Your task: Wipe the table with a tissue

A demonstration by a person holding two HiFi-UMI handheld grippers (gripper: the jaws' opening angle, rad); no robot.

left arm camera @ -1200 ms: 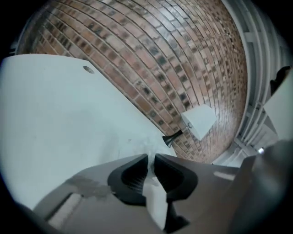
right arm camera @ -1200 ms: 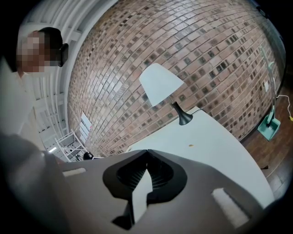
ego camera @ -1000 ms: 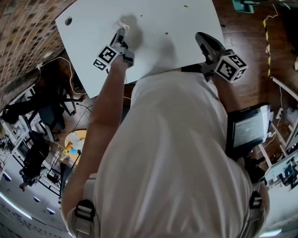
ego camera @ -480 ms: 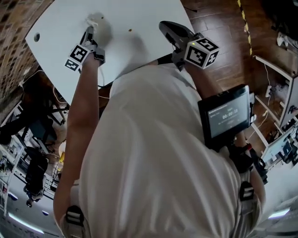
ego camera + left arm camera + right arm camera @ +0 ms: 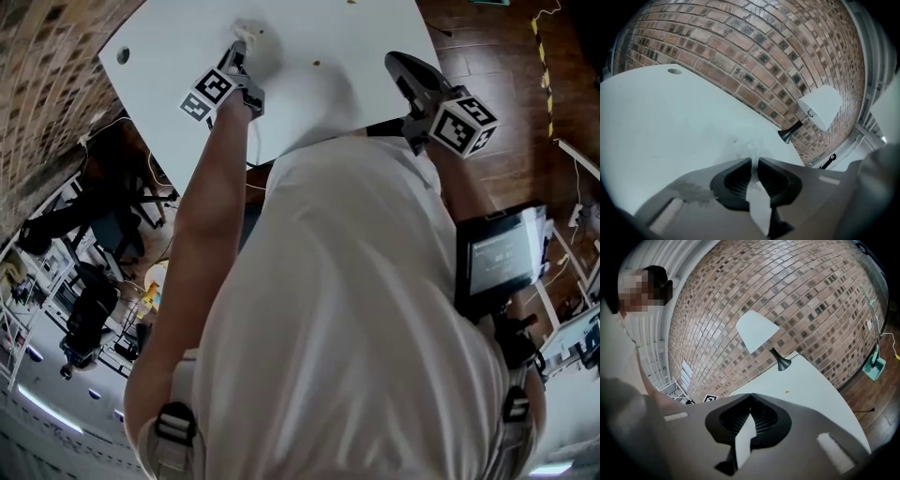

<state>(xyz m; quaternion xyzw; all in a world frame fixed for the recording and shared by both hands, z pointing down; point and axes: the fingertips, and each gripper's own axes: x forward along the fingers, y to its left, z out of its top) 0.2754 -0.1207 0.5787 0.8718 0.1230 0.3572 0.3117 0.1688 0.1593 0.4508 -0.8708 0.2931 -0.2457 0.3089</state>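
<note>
A white bench (image 5: 169, 66) fills the top of the head view. A brick wall (image 5: 37, 75) runs along its 9 o'clock side and dark wood floor (image 5: 497, 56) lies toward 3 o'clock. The person leans over the bench's near edge in a white shirt.

The left hand-held gripper (image 5: 240, 51) reaches toward 12 o'clock over the bench with its tips down at the surface. In the left gripper view its jaws (image 5: 754, 161) are drawn almost together, pinching a crumpled white tissue (image 5: 749, 151) that bunches out just past the tips and lies against the bench top (image 5: 656, 126). In the head view the tissue (image 5: 249, 35) shows as a small pale wad at the gripper's 12 o'clock.

The right hand-held gripper (image 5: 397, 64) hangs at the bench's 3 o'clock edge, well apart from the tissue. In the right gripper view its jaws (image 5: 750, 398) meet at the tips with nothing between them.

A small brown crumb (image 5: 317, 65) sits on the bench between the two hand-held grippers. A round hole (image 5: 123, 55) lies toward the 9 o'clock corner.

A lamp (image 5: 819, 107) with a white shade and a dark base stands at the bench's far edge against the bricks, at 2 o'clock in the left gripper view and near 12 o'clock in the right gripper view.

A dark screen (image 5: 497, 258) is strapped by the person's right forearm.
</note>
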